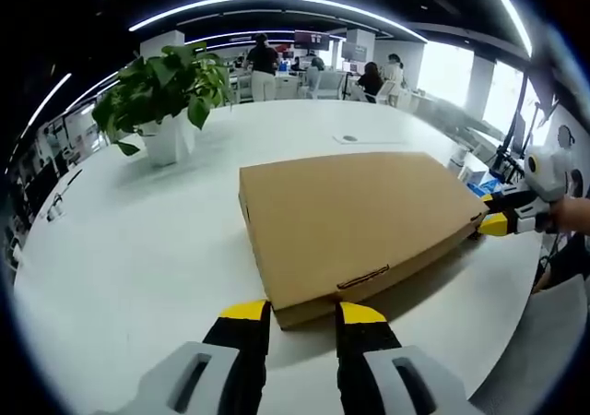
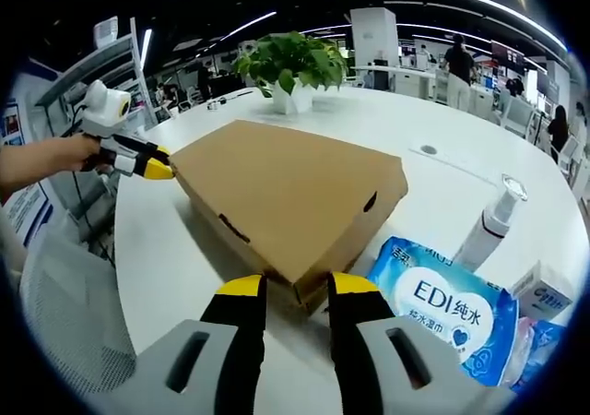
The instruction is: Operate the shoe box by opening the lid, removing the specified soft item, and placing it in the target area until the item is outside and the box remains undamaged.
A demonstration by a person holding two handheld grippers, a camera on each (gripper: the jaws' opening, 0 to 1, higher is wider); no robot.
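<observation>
A closed brown cardboard shoe box (image 1: 355, 217) lies flat on the white round table (image 1: 138, 249). In the left gripper view my left gripper (image 1: 304, 313) is open, its yellow-tipped fingers standing on either side of the box's near corner. My right gripper (image 1: 502, 218) comes in from the right and meets the opposite corner. The right gripper view has the same box (image 2: 286, 189), with my right gripper (image 2: 297, 286) open around its near corner. Held by a hand, my left gripper (image 2: 155, 164) touches the far left corner. The lid is down, so the inside is hidden.
A potted green plant (image 1: 166, 111) stands on the far side of the table (image 2: 442, 171). Beside the box on the right lie a blue pack of wet wipes (image 2: 452, 309), a white spray bottle (image 2: 493, 219) and a small carton (image 2: 546, 295). People stand in the office behind.
</observation>
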